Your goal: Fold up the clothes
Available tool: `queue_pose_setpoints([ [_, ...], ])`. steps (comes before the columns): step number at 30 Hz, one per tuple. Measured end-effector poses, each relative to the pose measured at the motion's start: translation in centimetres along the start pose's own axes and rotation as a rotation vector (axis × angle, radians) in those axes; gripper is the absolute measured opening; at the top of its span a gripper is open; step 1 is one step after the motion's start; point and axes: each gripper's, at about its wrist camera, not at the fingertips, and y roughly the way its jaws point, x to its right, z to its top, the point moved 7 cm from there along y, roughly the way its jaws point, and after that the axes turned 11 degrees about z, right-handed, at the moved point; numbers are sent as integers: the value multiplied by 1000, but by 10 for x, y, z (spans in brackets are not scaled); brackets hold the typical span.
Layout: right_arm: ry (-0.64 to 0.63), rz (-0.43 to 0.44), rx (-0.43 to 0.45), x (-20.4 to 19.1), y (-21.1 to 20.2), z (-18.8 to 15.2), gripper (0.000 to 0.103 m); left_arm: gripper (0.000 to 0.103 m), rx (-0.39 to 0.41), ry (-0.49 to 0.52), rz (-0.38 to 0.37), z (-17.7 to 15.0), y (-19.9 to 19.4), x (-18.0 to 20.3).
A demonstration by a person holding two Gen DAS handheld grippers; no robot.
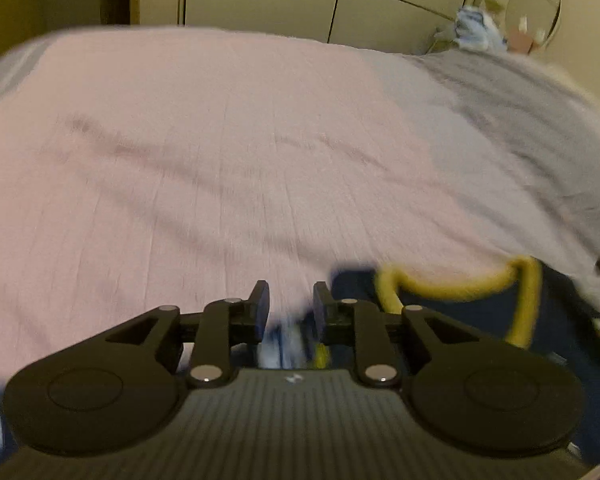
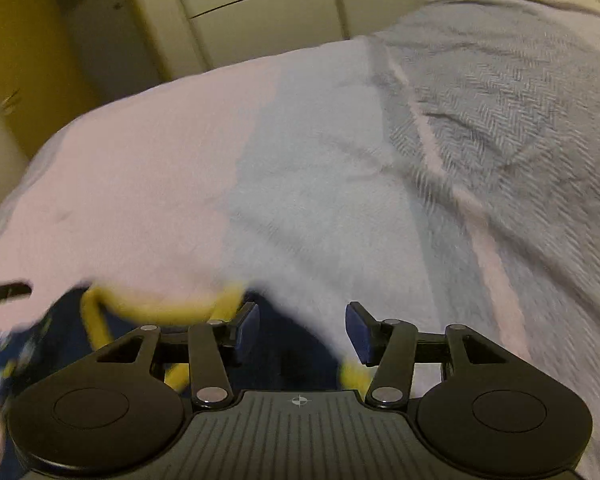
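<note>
**Navy garment with yellow trim on pink-and-grey bed**

Left wrist view: left gripper (image 1: pixel 291 302), jaws slightly apart, nothing visibly pinched, though blur hides the gap's base. Dark navy fabric garment with yellow collar trim (image 1: pixel 460 312) lies at 4 o'clock on the pink-and-grey bed cover (image 1: pixel 204 152). Cream wardrobe doors (image 1: pixel 300 4) at 12 o'clock.

Right wrist view: right gripper (image 2: pixel 302 330), jaws spread, pads clear of cloth. Garment at 8 o'clock, below the fingers. Grey herringbone blanket (image 2: pixel 500 100) at 2 o'clock.

garment (image 1: pixel 460 320): navy, yellow trim | sheet (image 1: pixel 180 160): pink | blanket (image 2: pixel 500 100): grey herringbone
</note>
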Motion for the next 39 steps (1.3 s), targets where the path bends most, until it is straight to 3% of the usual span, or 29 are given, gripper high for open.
queue_pose_setpoints([
  [4, -111, 123, -178, -75, -35, -88, 52, 15, -77, 28, -75, -84, -63, 17],
  [6, -147, 142, -255, -103, -47, -138, 52, 16, -132, 50, -91, -136, -90, 29],
  [11, -205, -7, -381, -123, -81, -250, 52, 14, -281, -22, -11, -255, -148, 30],
  [14, -165, -57, -350, -121, -109, -272, 52, 14, -327, -101, -15, -291, -178, 26],
  [18, 20, -83, -313, -114, -125, -248, 52, 14, -296, -245, 15, -285, -198, -14],
  [19, 74, -95, -278, -110, -125, -237, 52, 16, -265, -290, 51, -276, -196, -33],
  [21, 174, -119, -214, -101, -124, -219, 52, 35, -198, -379, 142, -259, -190, -75],
  [24, 318, -142, -148, -90, -117, -198, 52, 35, -92, -560, 237, -229, -176, -155],
  [29, 395, -190, -127, -100, -108, -194, 52, 38, 34, -852, 326, -198, -145, -284],
  [32, 400, -224, -140, -115, -100, -201, 52, 33, 47, -985, 374, -195, -125, -344],
  [34, 409, -237, -149, -126, -93, -204, 52, 24, 33, -1022, 404, -198, -111, -368],
  [35, 413, -242, -152, -130, -89, -205, 52, 11, 27, -1021, 398, -199, -105, -374],
  [36, 413, -248, -154, -134, -86, -206, 52, 8, 27, -1000, 382, -197, -101, -376],
  [39, 398, -279, -154, -142, -81, -207, 52, 6, 119, -782, 442, -182, -117, -362],
])
